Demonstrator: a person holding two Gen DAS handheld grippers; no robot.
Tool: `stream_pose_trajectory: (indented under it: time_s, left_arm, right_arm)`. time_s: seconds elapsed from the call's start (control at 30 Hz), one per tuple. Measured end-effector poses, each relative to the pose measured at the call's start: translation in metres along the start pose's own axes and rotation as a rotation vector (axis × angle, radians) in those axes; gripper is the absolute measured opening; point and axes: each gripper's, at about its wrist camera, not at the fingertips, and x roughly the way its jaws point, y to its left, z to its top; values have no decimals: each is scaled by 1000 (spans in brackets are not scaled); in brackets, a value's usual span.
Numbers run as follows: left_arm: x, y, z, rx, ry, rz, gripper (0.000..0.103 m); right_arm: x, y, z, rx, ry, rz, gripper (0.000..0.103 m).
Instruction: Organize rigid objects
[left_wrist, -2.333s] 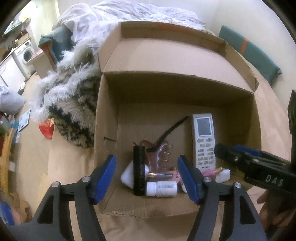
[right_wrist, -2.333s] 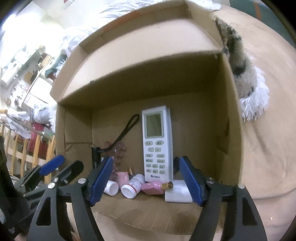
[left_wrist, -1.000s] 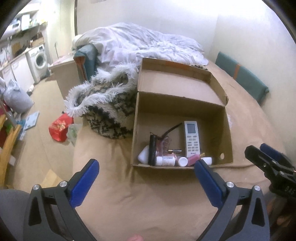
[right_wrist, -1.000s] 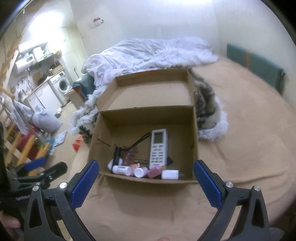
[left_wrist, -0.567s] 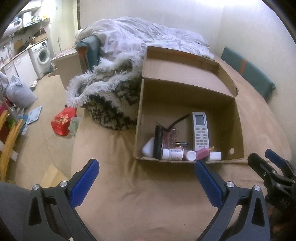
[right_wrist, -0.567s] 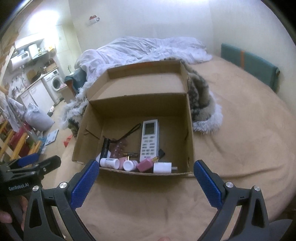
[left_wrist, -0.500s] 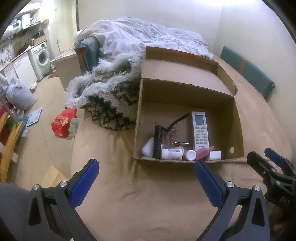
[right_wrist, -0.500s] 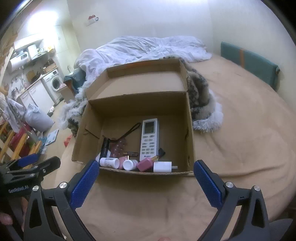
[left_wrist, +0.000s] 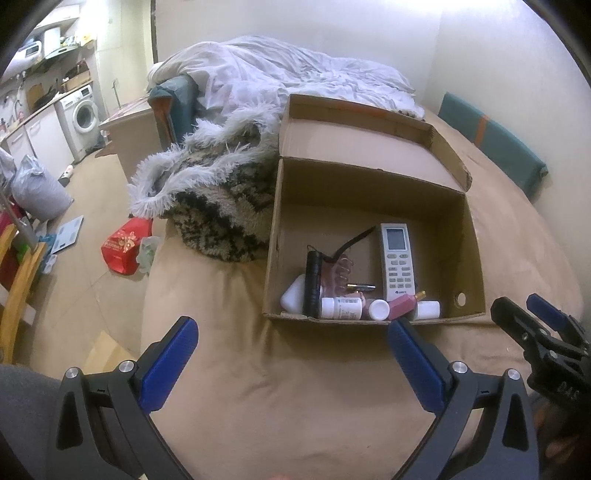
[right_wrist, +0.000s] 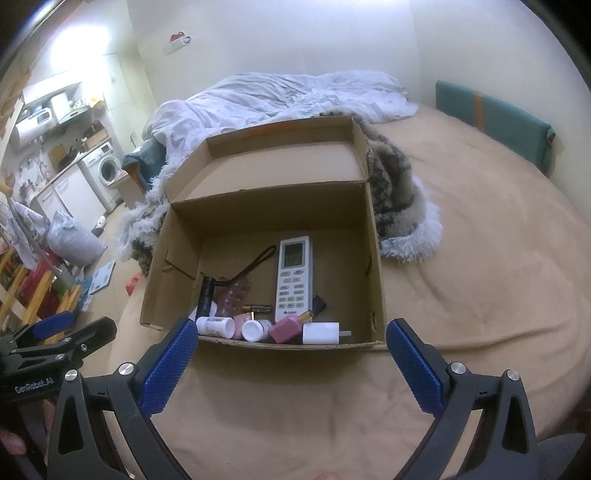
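An open cardboard box (left_wrist: 474, 258) (right_wrist: 375, 258) lies on the tan bed cover. Inside it are a white remote (left_wrist: 397, 254) (right_wrist: 293, 277), a black flashlight (left_wrist: 312, 284) (right_wrist: 205, 293), a white pill bottle (left_wrist: 340, 308) (right_wrist: 214, 326), a pink bottle (left_wrist: 402, 306) (right_wrist: 286, 328), a white cylinder (right_wrist: 320, 332) and a pink clip (left_wrist: 338, 273). My left gripper (left_wrist: 291, 354) is open and empty, just in front of the box. My right gripper (right_wrist: 291, 354) is open and empty, also in front of the box. Each gripper shows at the edge of the other's view.
A furry patterned blanket (left_wrist: 218, 192) (right_wrist: 399, 192) lies against the box's far side. A white duvet (left_wrist: 295, 74) is heaped behind. A teal cushion (left_wrist: 491, 144) (right_wrist: 491, 107) leans on the wall. The floor at left holds a red bag (left_wrist: 123, 245), a grey bag and a washing machine.
Both grippers have pulled back out of the box and opened wide; over the last half second the views have hardly shifted. The objects in the box have not moved.
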Motion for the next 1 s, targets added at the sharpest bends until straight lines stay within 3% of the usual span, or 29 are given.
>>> stream_pose_trajectory:
  time_s: [1.0]
  left_arm:
    - [-1, 1, 2, -16, -16, 3, 103]
  right_arm:
    - [-2, 0, 3, -11, -24, -3, 103]
